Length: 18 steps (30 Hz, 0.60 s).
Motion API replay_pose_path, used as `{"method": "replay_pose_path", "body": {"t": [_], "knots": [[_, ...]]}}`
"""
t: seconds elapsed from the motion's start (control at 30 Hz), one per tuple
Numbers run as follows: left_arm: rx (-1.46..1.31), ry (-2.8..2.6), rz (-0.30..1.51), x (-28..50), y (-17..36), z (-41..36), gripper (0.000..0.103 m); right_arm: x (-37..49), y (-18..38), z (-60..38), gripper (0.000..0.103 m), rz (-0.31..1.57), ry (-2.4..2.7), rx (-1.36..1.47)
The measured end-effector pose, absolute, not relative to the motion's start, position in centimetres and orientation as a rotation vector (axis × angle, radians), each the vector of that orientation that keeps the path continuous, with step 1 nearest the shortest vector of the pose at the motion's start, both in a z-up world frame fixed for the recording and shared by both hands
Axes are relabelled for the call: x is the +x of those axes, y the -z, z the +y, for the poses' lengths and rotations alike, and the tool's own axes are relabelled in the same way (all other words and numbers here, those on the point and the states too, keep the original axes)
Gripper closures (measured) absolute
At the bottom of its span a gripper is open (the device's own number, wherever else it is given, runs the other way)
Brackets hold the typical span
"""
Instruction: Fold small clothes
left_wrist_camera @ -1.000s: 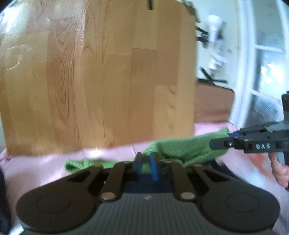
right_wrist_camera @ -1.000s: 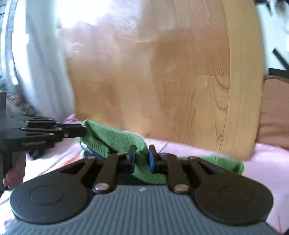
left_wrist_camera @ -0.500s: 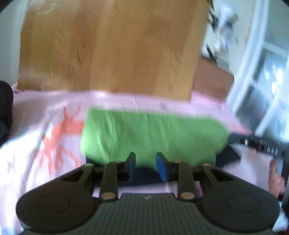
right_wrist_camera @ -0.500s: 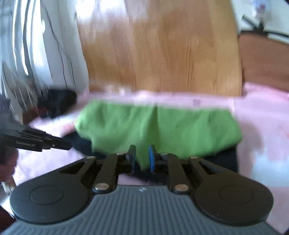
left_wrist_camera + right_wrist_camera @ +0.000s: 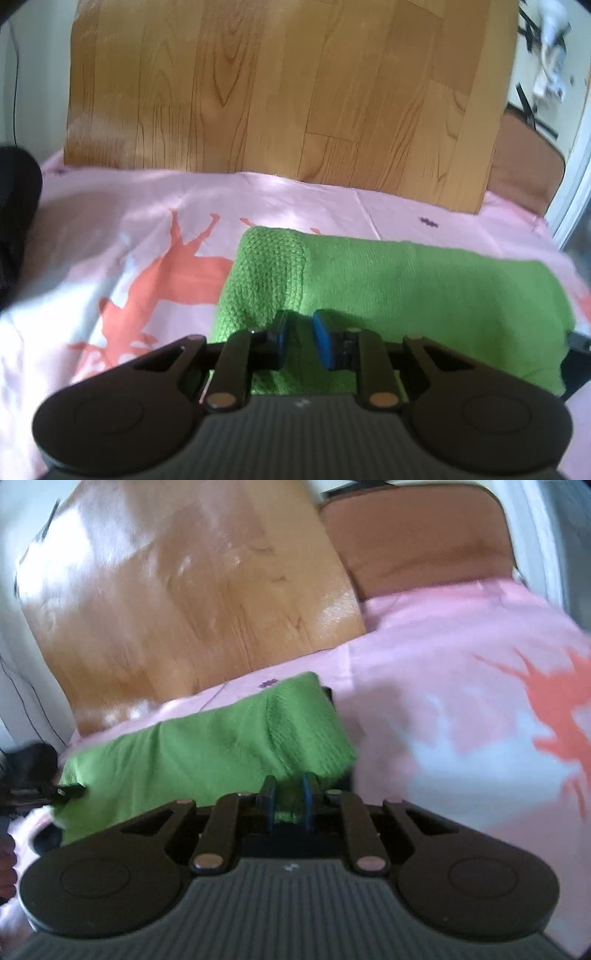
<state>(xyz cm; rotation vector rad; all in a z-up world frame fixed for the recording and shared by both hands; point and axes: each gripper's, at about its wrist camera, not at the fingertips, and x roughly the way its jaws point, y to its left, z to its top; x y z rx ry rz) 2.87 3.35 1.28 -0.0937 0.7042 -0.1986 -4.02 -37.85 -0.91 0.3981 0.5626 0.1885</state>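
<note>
A green knitted garment (image 5: 406,295) lies folded in a wide band on a pink sheet (image 5: 129,229). It also shows in the right wrist view (image 5: 207,749). My left gripper (image 5: 298,334) is over its near left edge, jaws a little apart, green knit showing between the blue pads. My right gripper (image 5: 287,800) is at its near right corner, jaws a little apart, the green edge between them. The left gripper's tip (image 5: 70,791) shows at the garment's left end in the right wrist view. A dark layer peeks out under the garment.
A wooden board (image 5: 280,88) stands upright behind the sheet. A brown cushion (image 5: 417,535) is at the back right. A dark object (image 5: 14,206) lies at the left edge. The sheet has an orange print (image 5: 173,269).
The green garment was held up by both grippers and now lies flat, folded over on the sheet. Both grippers' jaws have opened slightly and the views tilted down.
</note>
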Motion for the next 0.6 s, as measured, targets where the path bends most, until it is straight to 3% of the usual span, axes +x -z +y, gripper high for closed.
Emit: {"method": "replay_pose_path", "body": {"t": [0.13,0.27,0.5,0.6], "knots": [[-0.162,0.234,0.701,1.5,-2.6,3.2,0.083,-5.4,0.2,-38.1,0.080,0.546,-0.171,0.398],[-0.264,0.347,0.694,1.1,-4.3,2.4,0.083,-5.3,-0.3,-40.6,0.054,0.497,-0.145,0.551],[-0.325,0.535,0.743,4.8,-5.5,-2.5,0.086,-1.6,1.7,-41.7,0.053,0.685,-0.149,0.740],[-0.341,0.582,0.817,7.1,-3.8,-5.0,0.093,-1.0,1.7,-40.5,0.053,0.689,-0.174,0.731]]}}
